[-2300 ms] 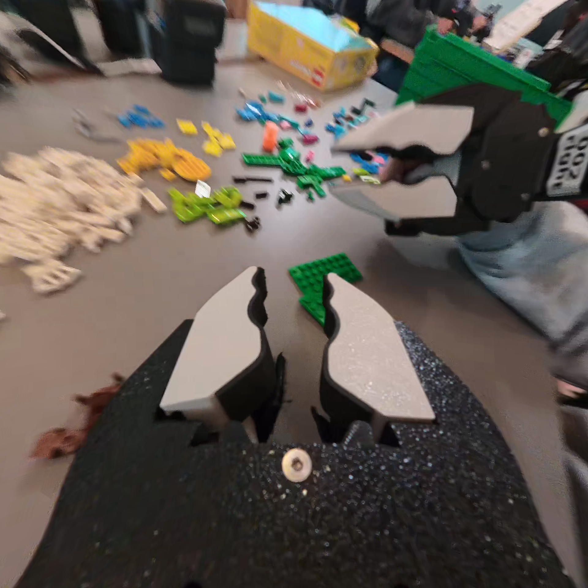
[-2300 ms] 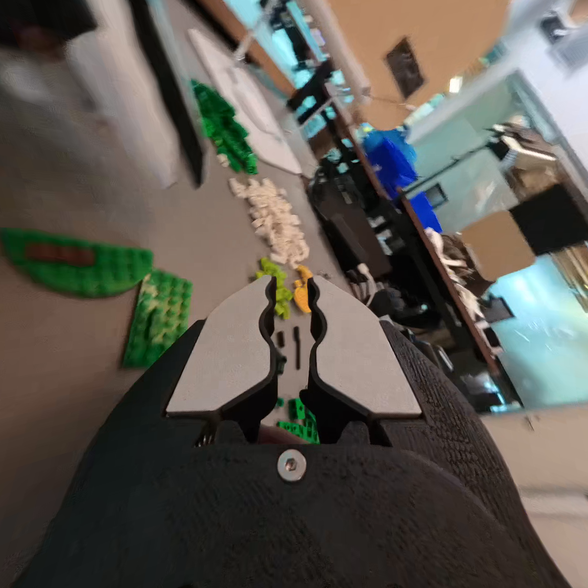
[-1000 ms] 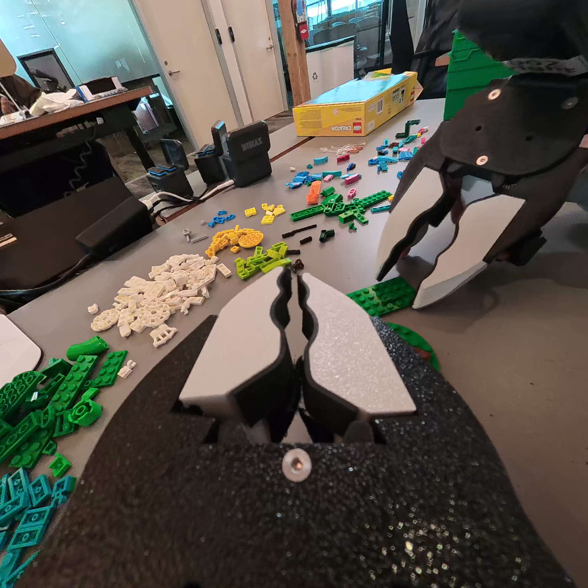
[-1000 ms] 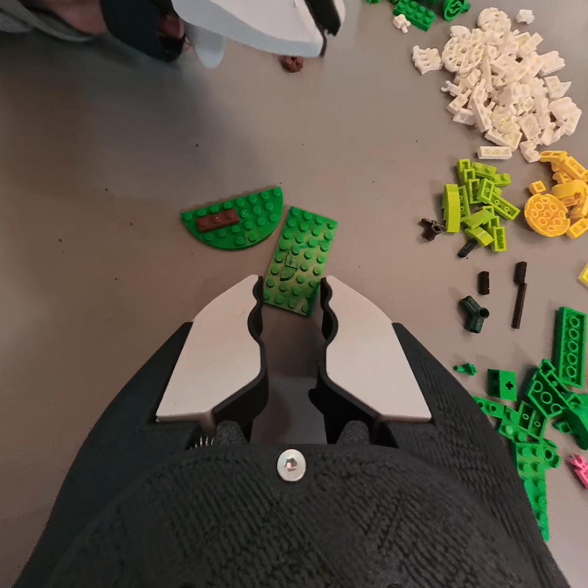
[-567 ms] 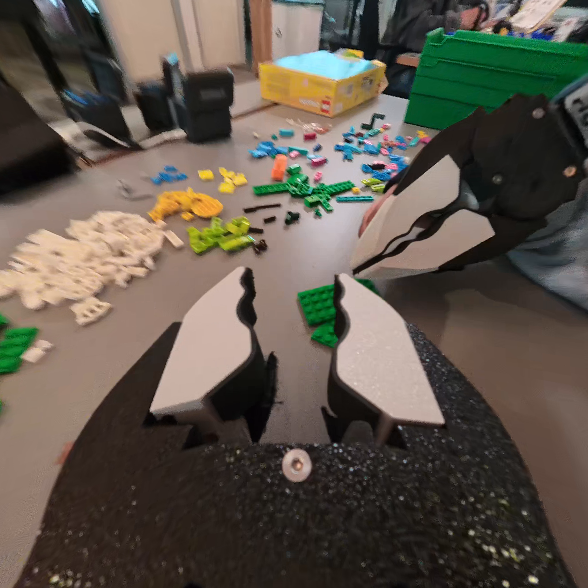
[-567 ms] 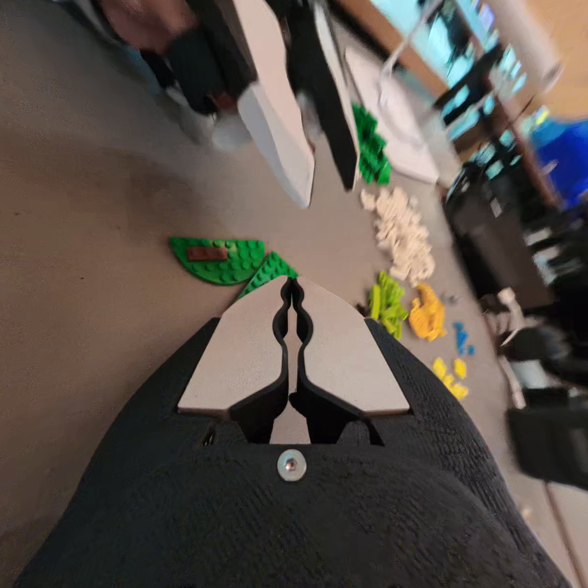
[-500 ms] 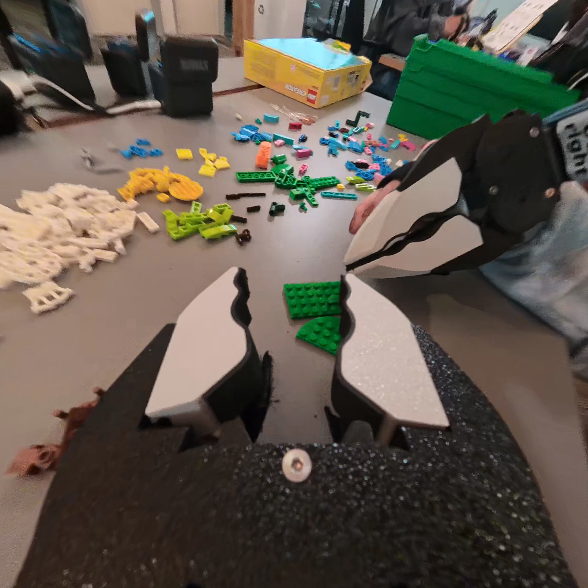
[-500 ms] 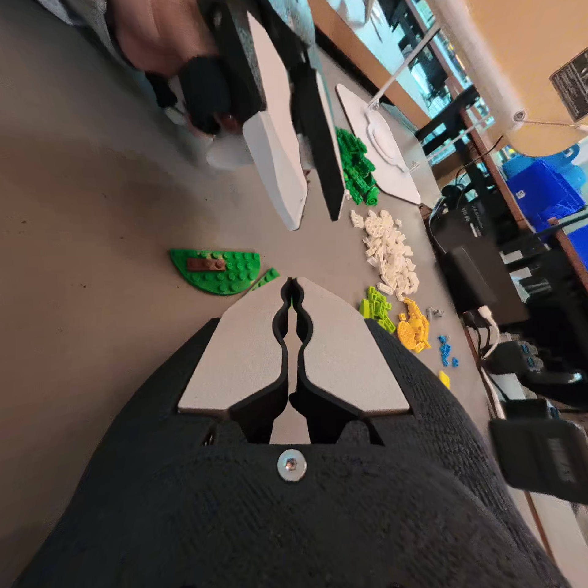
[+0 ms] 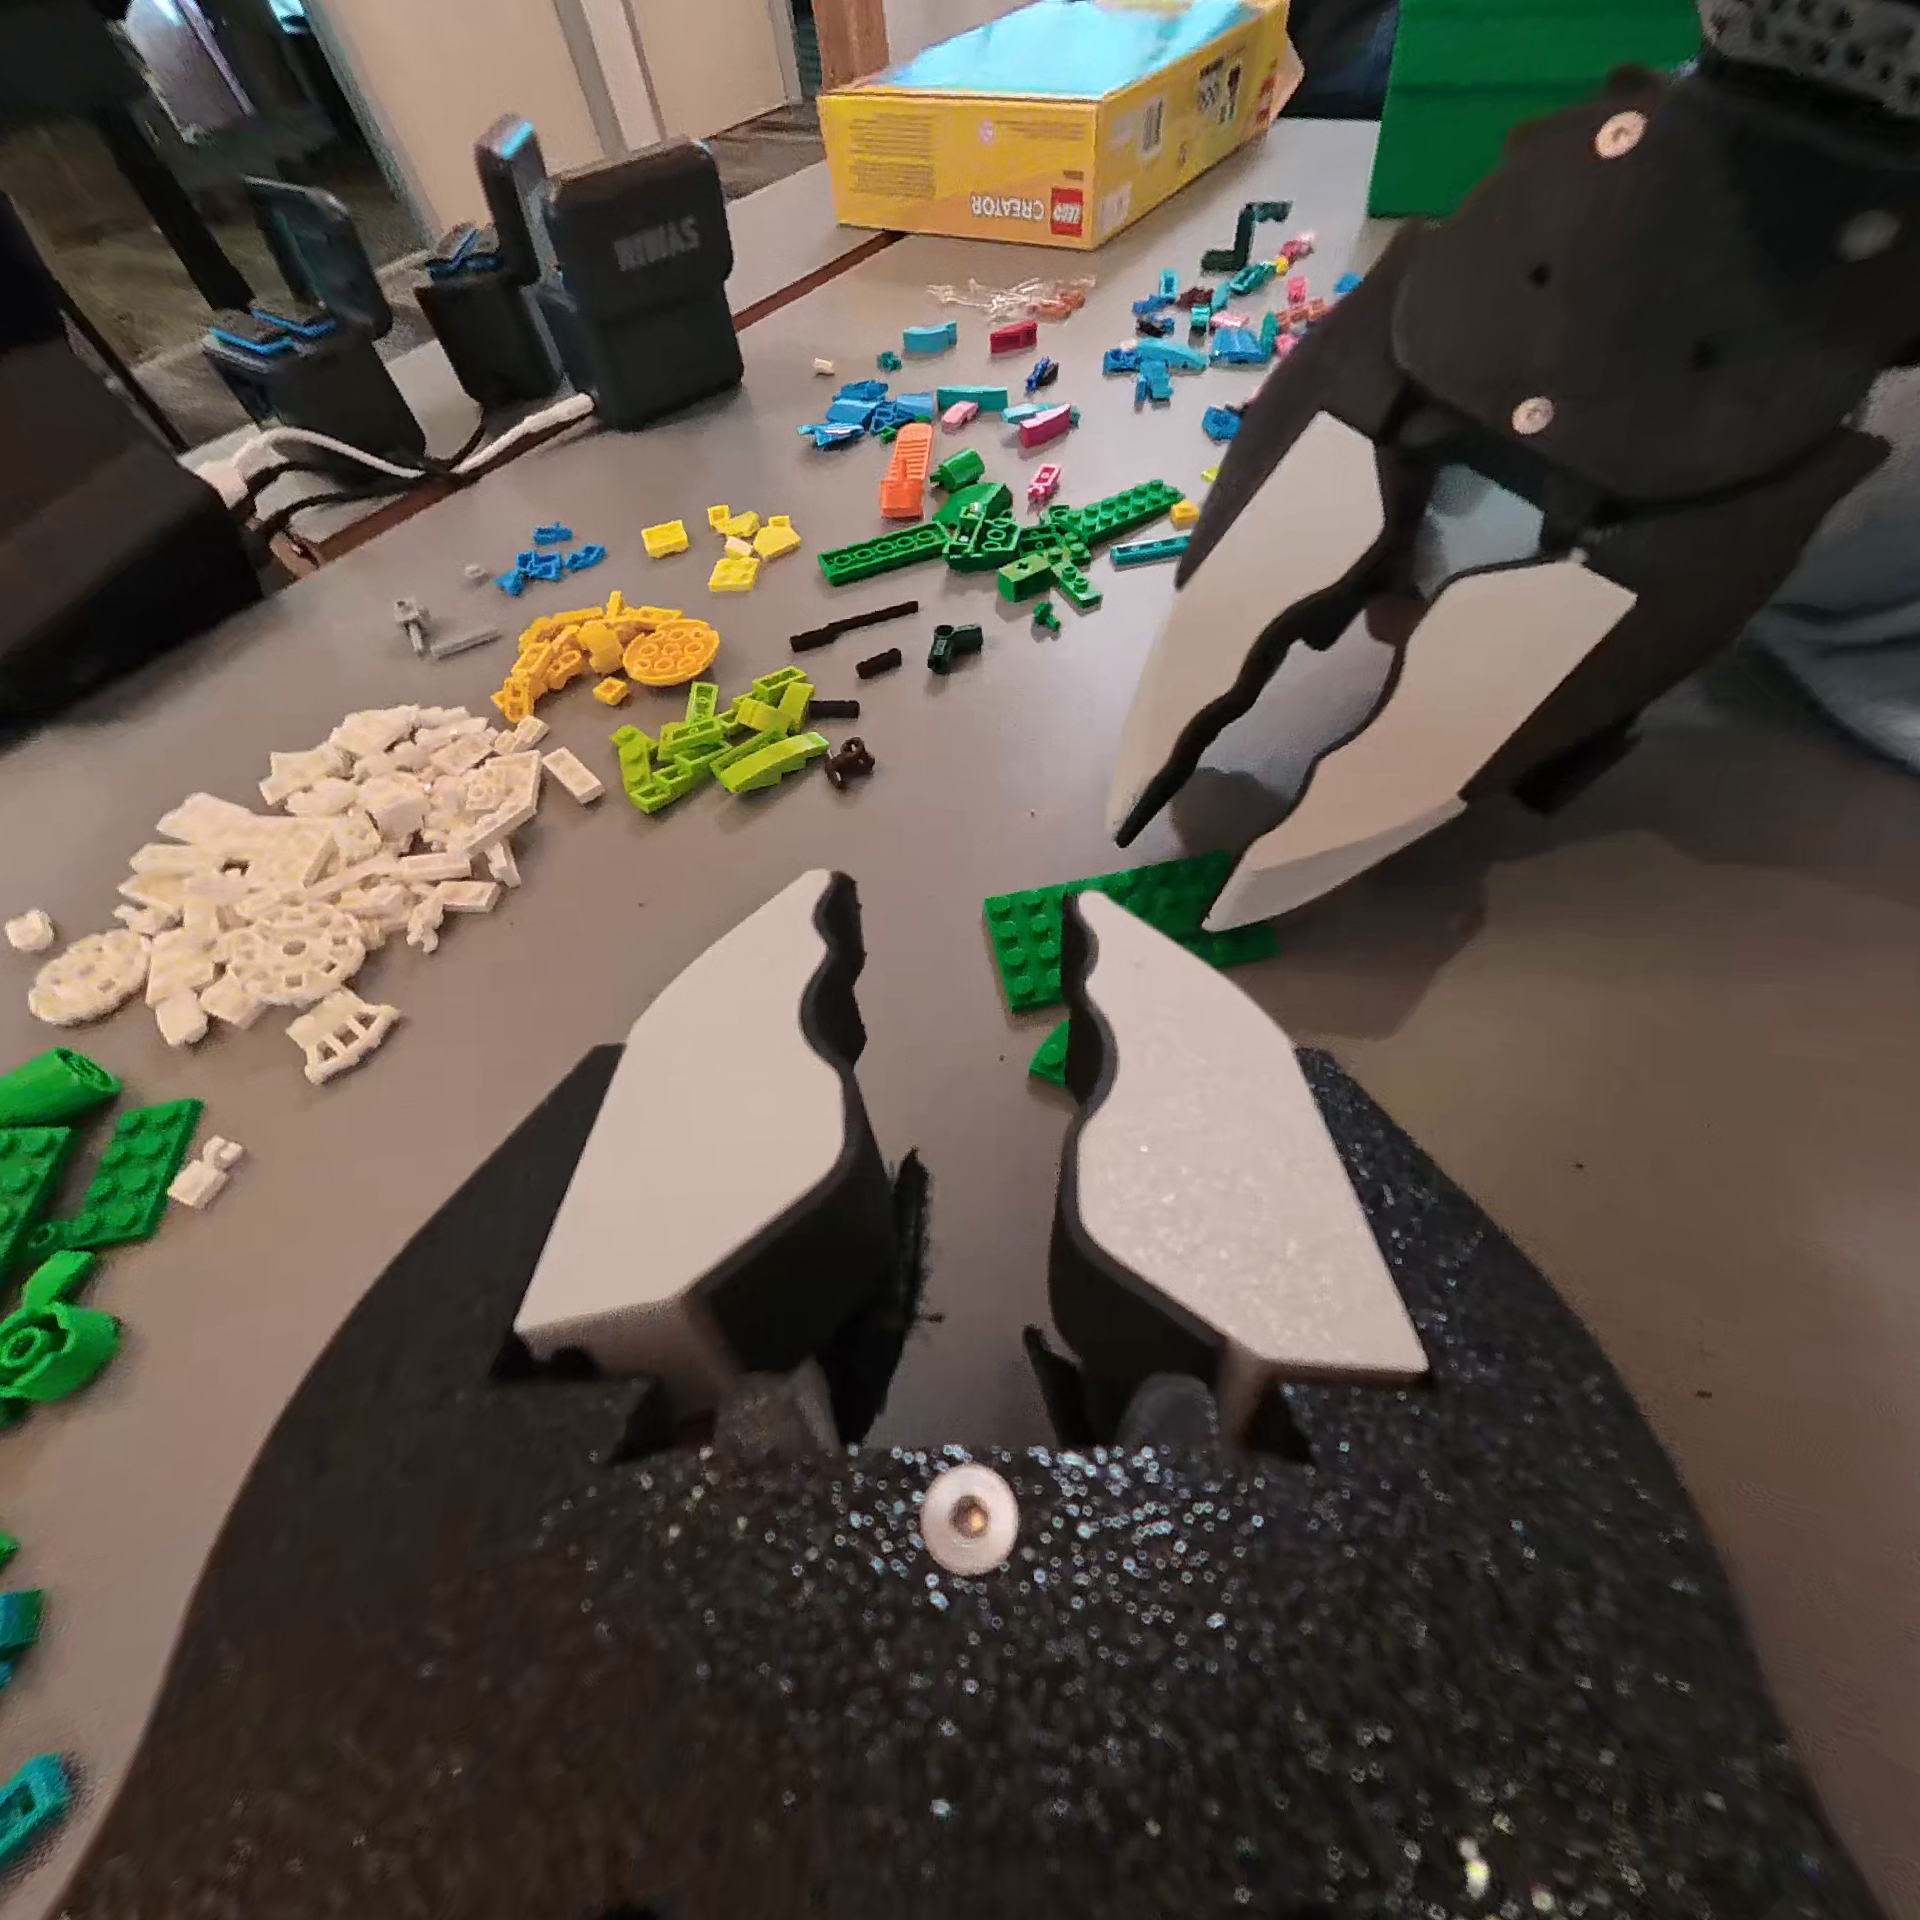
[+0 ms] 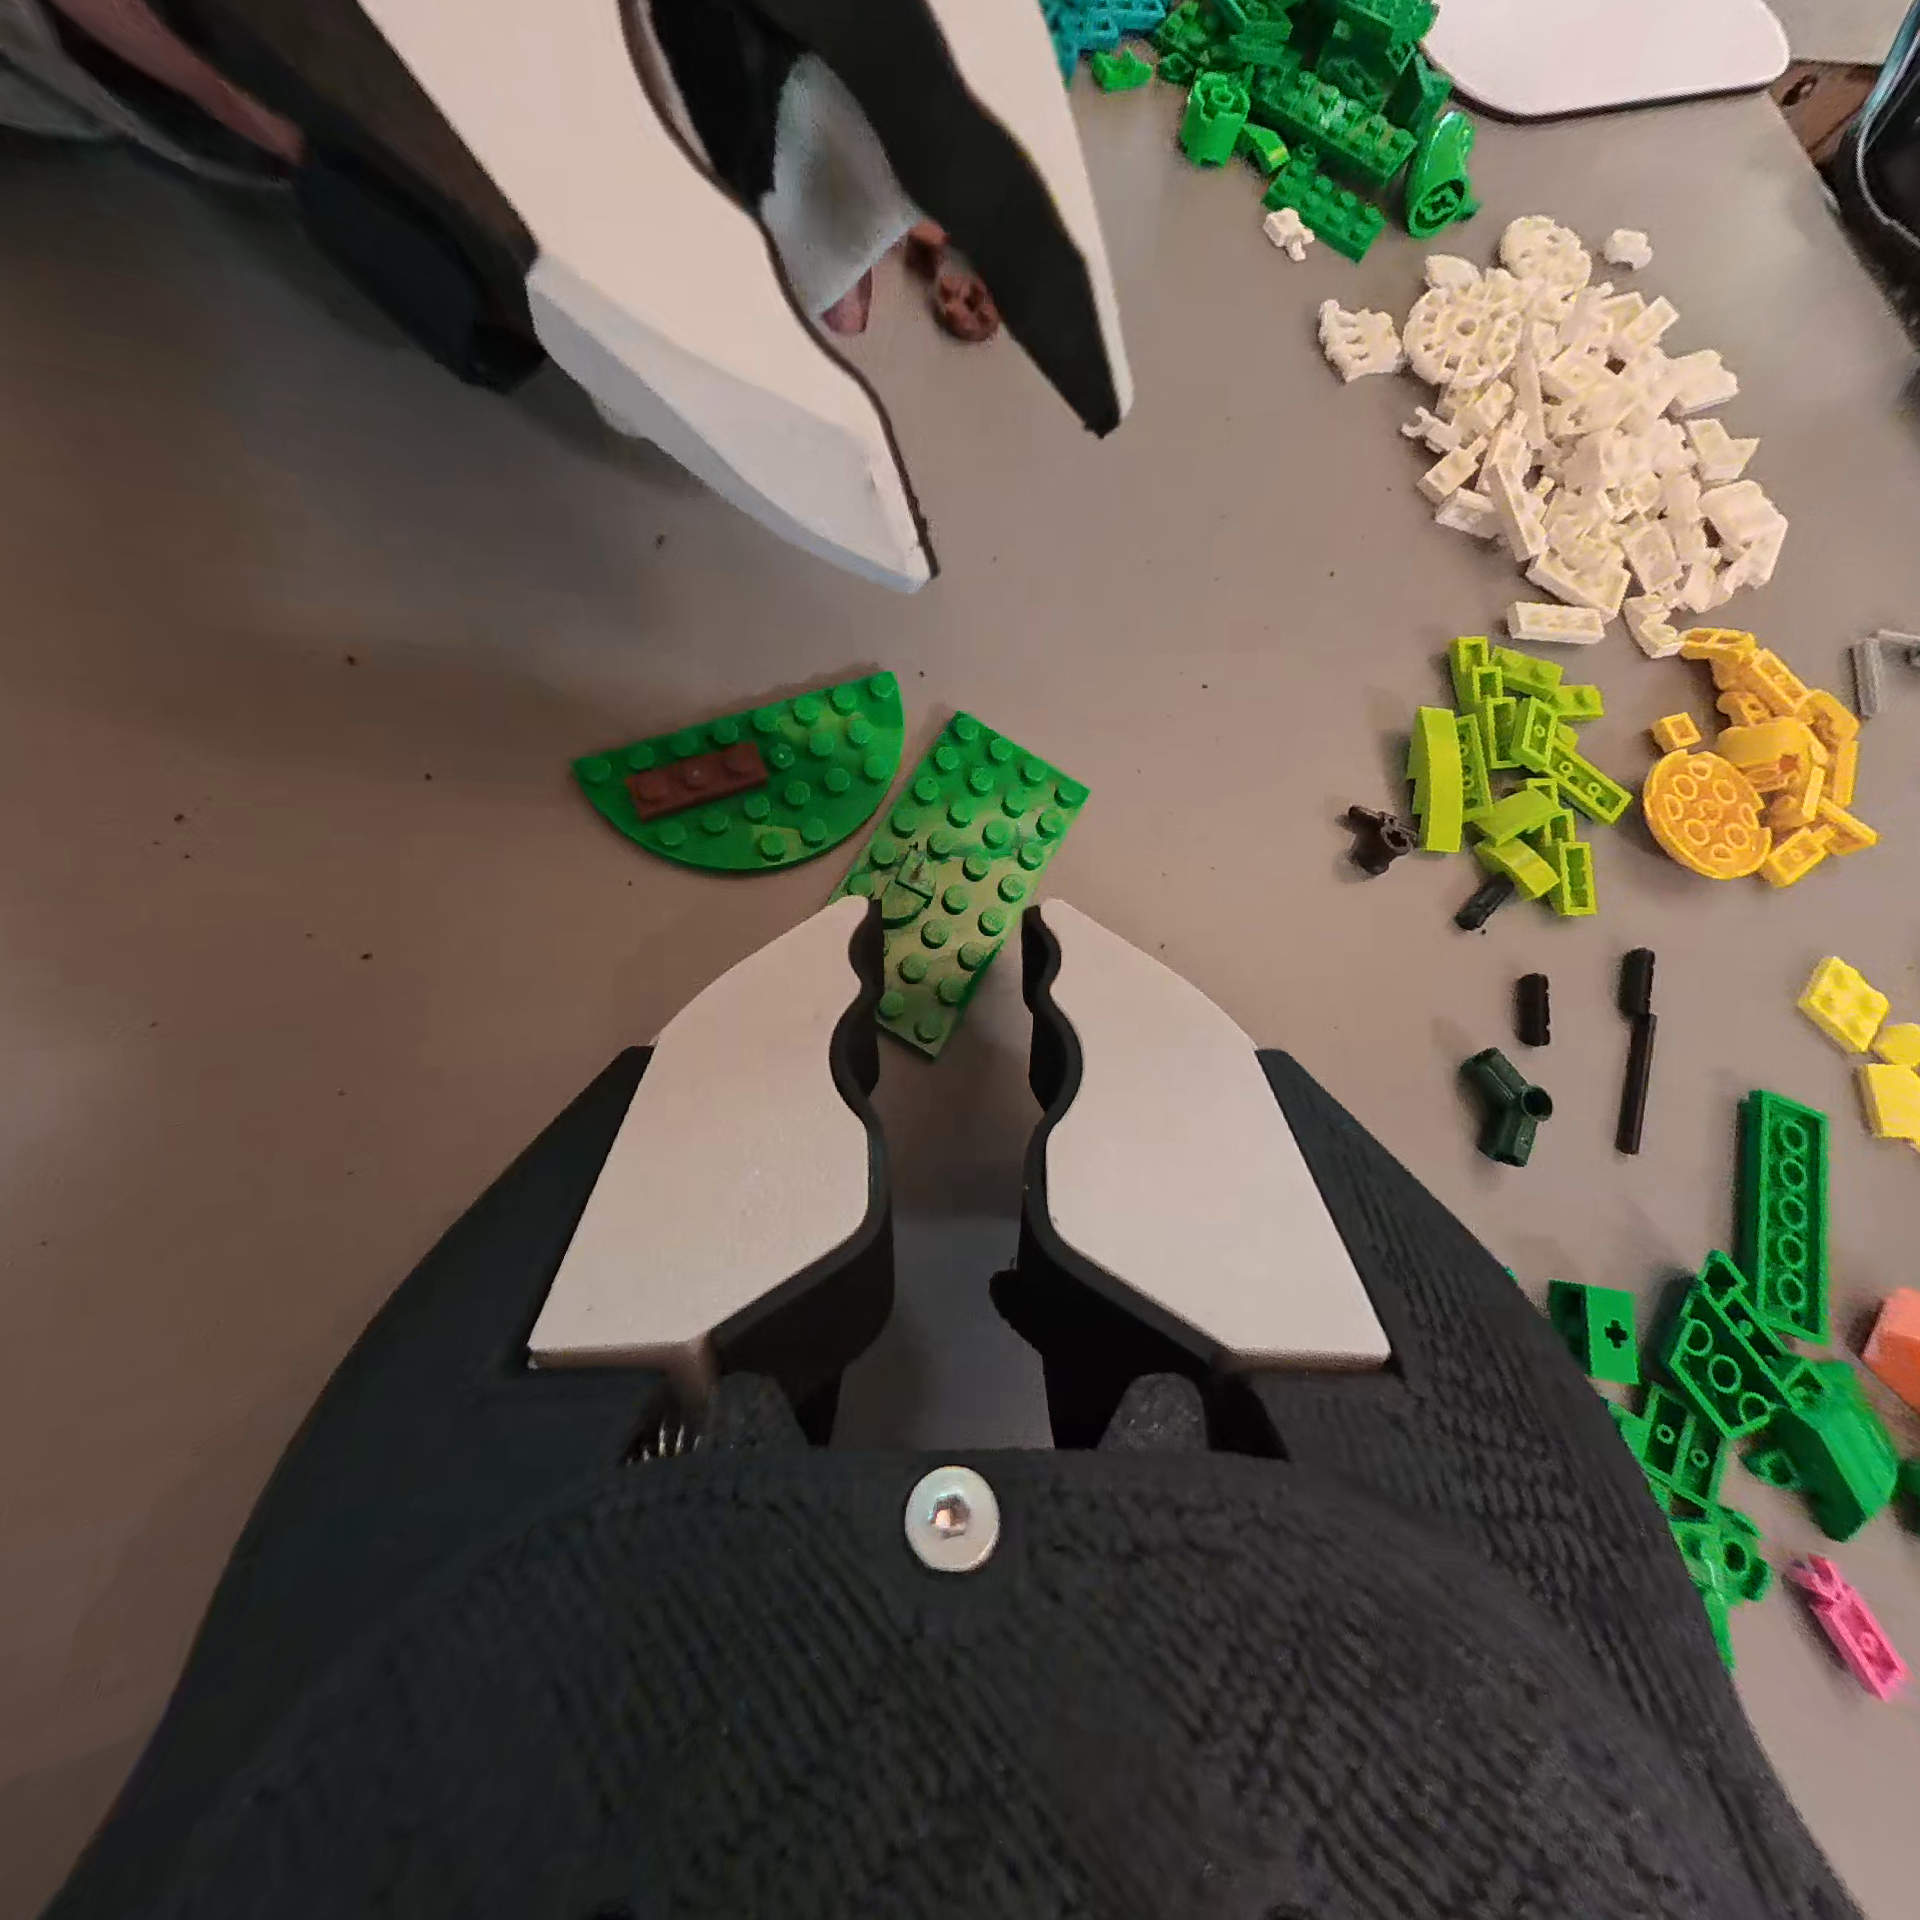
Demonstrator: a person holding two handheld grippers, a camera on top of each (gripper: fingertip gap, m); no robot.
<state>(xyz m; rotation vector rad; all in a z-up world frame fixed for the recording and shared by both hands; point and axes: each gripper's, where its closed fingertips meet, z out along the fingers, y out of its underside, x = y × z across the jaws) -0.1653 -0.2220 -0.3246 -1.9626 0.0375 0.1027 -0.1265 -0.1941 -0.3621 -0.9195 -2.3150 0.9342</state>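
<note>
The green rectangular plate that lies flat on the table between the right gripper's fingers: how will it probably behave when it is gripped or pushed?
The green rectangular plate looks thin, rigid plastic, so it probably stays stiff and light. Lying flat on the smooth table, it would likely slide rather than tip or roll. Its low edges leave the open right gripper little to catch.

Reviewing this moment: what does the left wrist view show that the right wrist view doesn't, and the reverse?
Only the left wrist view shows the yellow cardboard box, the black chargers and the blue and pink small pieces at the grey table's far edge.

Only the right wrist view shows the brown strip on the green half-round plate, and the brown piece behind the left gripper.

Both show the green rectangular plate lying flat, with the right gripper open over it, and the white, lime and yellow piles.
</note>
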